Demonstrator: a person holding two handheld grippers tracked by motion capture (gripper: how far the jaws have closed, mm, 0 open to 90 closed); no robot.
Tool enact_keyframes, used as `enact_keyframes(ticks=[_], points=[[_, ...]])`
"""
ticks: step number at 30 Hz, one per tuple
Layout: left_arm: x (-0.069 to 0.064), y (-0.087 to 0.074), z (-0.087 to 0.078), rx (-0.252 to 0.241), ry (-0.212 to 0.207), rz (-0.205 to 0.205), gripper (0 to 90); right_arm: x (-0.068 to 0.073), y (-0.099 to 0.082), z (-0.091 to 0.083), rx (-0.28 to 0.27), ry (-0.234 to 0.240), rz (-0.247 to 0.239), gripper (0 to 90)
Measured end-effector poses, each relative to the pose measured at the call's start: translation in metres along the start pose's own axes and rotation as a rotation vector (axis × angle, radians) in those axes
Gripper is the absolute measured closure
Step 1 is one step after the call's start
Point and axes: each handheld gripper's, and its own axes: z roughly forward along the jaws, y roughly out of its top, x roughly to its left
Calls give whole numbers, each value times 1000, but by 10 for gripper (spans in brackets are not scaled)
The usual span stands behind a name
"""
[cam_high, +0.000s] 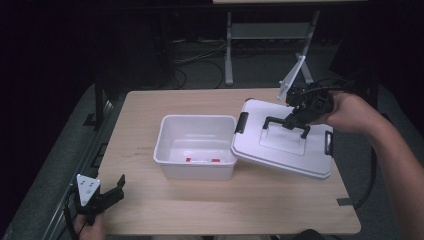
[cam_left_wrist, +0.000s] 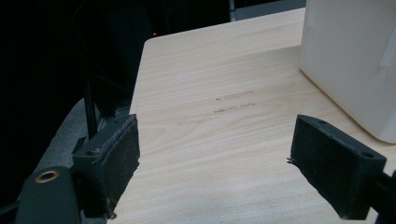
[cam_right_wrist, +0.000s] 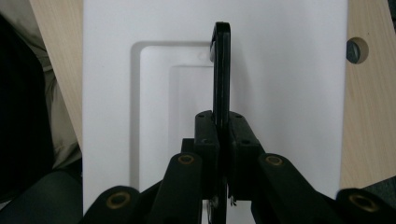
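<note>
The right gripper has its jaws pressed together on the black handle of the white lid, which runs straight up from them. Pale table (wood-grained) shows past both lid edges.

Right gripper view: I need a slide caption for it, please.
Right tool shut on the black plastic handle of the white plastic lid, above the light wooden table.

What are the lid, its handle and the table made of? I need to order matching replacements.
The lid looks like smooth white moulded plastic, with a pressed-in recess and an even sheen. Its handle seems to be black plastic, thin and matte. The table shows pale wood grain; whether solid wood or laminate is unclear.
</note>
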Motion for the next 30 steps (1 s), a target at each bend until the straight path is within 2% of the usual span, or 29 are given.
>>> enact_keyframes(ticks=[6,21,30], points=[[0,0,0,2,0,6,150,2,18,-1,4,0,-35,842],[0,0,0,5,0,6,150,5,49,-1,-3,4,-98,842],[1,0,0,4,0,7,150,10,70,1,4,6,-121,842]])
